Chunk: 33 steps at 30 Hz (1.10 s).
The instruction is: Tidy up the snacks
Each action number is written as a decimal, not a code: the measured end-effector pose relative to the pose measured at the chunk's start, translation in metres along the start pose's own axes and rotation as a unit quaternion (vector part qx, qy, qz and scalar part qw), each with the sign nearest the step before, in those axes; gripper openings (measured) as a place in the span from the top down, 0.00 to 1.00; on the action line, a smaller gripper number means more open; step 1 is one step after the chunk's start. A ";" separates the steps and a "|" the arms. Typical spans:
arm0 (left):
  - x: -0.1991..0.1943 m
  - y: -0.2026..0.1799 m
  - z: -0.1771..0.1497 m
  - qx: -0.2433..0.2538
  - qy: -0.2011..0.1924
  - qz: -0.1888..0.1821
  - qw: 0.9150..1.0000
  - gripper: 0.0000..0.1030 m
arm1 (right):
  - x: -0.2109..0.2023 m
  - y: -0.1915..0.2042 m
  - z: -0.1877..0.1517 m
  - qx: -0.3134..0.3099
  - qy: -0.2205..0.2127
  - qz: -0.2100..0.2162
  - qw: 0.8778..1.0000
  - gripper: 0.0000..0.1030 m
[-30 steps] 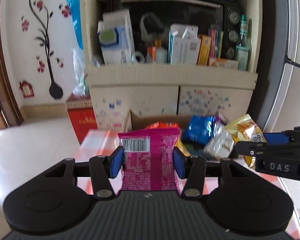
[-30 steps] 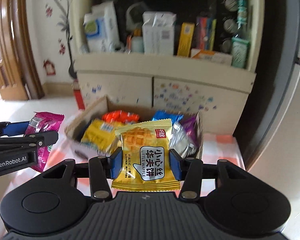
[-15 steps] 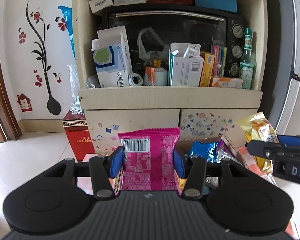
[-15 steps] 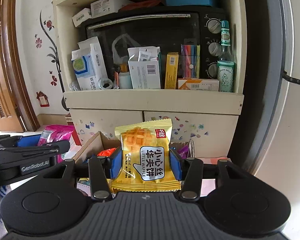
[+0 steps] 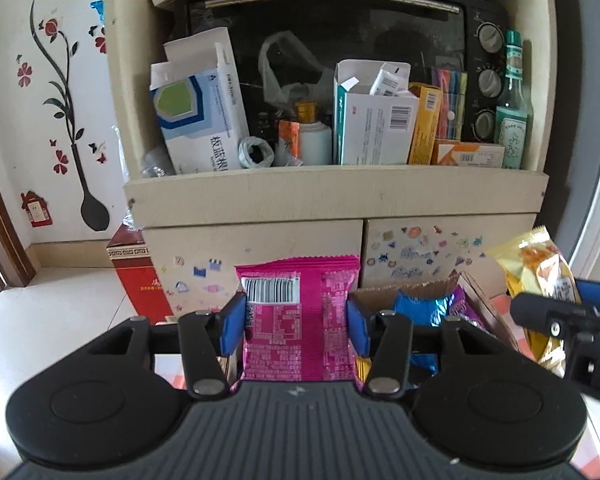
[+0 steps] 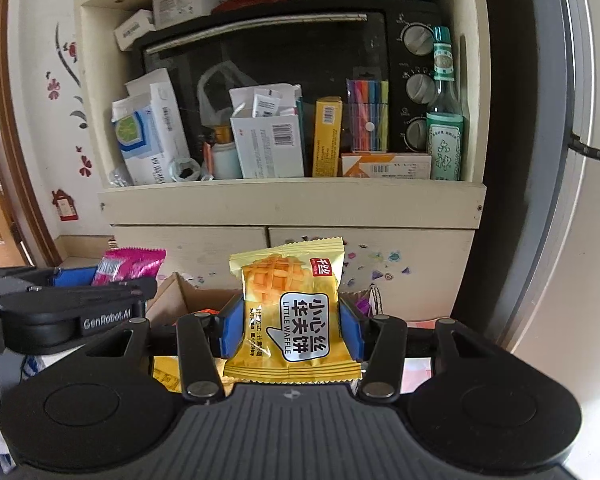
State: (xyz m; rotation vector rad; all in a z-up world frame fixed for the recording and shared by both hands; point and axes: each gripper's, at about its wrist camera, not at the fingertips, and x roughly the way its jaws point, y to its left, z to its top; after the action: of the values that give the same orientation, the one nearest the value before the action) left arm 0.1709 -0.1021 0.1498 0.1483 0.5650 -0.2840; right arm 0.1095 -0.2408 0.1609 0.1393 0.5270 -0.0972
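My left gripper (image 5: 296, 326) is shut on a pink snack packet (image 5: 298, 320), held upright with its barcode up. My right gripper (image 6: 291, 330) is shut on a yellow Little Waffle packet (image 6: 294, 316), also upright. Both are raised above a cardboard box (image 5: 384, 294) that holds several snacks, among them a blue packet (image 5: 418, 310). The box's flap shows in the right wrist view (image 6: 172, 300). The right gripper with the yellow packet (image 5: 540, 272) shows at the right of the left wrist view. The left gripper with the pink packet (image 6: 130, 264) shows at the left of the right wrist view.
A cream cabinet (image 5: 336, 200) stands behind the box, its shelf crowded with cartons, a green bottle (image 5: 512, 120) and a black toaster oven (image 5: 328, 40). A red box (image 5: 136, 276) stands on the floor at the left. A grey fridge (image 6: 548, 160) stands at the right.
Both grippers have risen and tilted up from over the box, each still holding its packet. The box has dropped low in both views and the shelf now fills the frame.
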 end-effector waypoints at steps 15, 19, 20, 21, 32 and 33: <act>0.048 -0.006 -0.004 0.030 0.016 0.029 0.999 0.11 | 0.057 -0.019 -0.004 0.093 0.038 -0.008 0.995 0.20; 0.043 -0.004 0.000 0.019 0.028 0.040 0.999 0.09 | 0.049 -0.021 -0.002 0.098 0.033 -0.009 0.995 0.13; 0.041 -0.002 0.000 0.015 0.030 0.039 0.999 0.09 | 0.048 -0.022 -0.002 0.099 0.034 -0.009 0.994 0.13; 0.039 -0.002 0.000 0.013 0.032 0.038 0.999 0.09 | 0.047 -0.022 -0.002 0.100 0.035 -0.011 0.994 0.12; 0.011 -0.005 0.001 0.034 0.047 0.055 0.997 0.05 | 0.030 -0.021 0.004 0.100 0.046 -0.025 0.994 0.04; 0.009 -0.004 0.000 0.030 0.049 0.056 0.997 0.04 | 0.028 -0.020 0.004 0.097 0.048 -0.028 0.994 0.04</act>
State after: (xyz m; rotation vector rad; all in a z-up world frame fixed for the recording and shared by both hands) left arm 0.1767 -0.1075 0.1448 0.2519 0.6438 -0.1845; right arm 0.1326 -0.2628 0.1478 0.3205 0.6175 -0.1975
